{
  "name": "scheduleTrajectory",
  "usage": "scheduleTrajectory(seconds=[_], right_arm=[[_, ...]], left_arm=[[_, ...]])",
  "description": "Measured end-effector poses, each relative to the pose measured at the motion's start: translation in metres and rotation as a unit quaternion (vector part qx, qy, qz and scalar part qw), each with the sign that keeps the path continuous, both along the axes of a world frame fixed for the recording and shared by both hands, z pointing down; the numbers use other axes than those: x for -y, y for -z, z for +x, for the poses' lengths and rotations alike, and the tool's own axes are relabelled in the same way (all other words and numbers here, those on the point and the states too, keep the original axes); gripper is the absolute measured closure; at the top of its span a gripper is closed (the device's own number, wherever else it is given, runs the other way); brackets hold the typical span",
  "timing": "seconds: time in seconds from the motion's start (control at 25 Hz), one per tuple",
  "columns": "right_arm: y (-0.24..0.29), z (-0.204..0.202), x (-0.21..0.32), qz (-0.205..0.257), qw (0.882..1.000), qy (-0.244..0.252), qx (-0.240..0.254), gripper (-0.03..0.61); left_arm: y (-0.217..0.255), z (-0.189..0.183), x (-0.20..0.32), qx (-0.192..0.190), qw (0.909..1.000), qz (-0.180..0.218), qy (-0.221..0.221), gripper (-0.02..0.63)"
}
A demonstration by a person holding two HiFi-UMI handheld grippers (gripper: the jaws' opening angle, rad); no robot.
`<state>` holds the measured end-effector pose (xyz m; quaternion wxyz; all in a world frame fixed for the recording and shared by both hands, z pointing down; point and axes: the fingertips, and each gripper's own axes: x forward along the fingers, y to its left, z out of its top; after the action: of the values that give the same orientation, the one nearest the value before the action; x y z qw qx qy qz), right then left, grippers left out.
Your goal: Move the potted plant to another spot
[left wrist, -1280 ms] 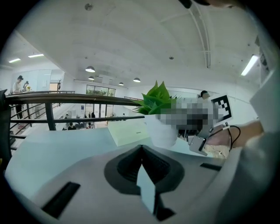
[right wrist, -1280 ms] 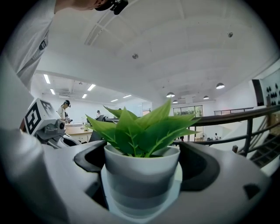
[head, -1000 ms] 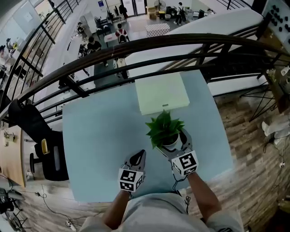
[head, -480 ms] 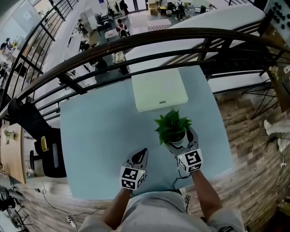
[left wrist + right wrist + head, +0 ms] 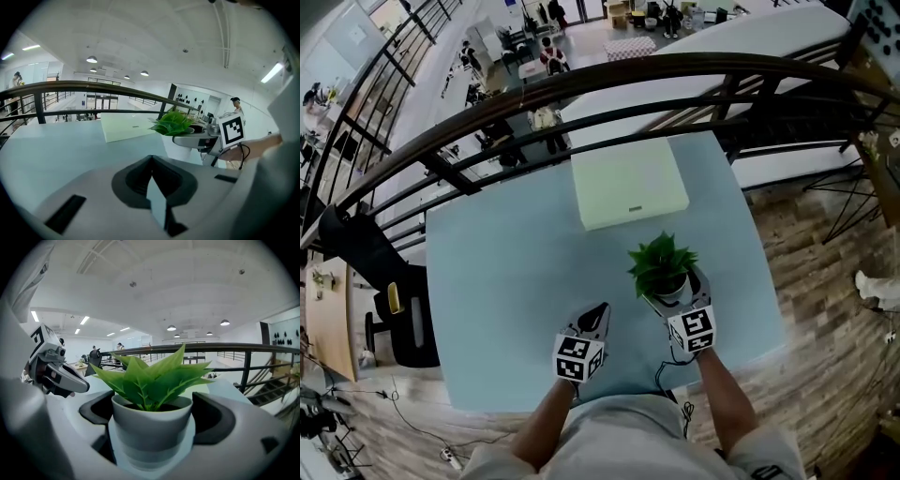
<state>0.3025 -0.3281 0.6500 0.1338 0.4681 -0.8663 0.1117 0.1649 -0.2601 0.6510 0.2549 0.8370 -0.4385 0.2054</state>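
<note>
While right hand-held gripper (image 5: 674,287) clamps it — potted plant (image 5: 661,262): 1 | box (image 5: 628,187): 1

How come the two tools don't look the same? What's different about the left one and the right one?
The left tool has its jaws pressed together with nothing between them; the right tool has its jaws apart, clamped round the white pot of the potted plant. The right tool reaches a bit farther across the blue table than the left tool. Both carry a marker cube and are held by hand.
</note>
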Motion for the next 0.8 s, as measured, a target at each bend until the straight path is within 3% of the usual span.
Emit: scheduleTrajectory(seconds=[0.8], right_arm=[[-0.053,0.014,-0.011,-0.054,0.998,-0.027,0.007,0.063]], left_arm=[[-0.017,0.001,-0.011,0.012,0.9996,-0.024,-0.008,0.601]])
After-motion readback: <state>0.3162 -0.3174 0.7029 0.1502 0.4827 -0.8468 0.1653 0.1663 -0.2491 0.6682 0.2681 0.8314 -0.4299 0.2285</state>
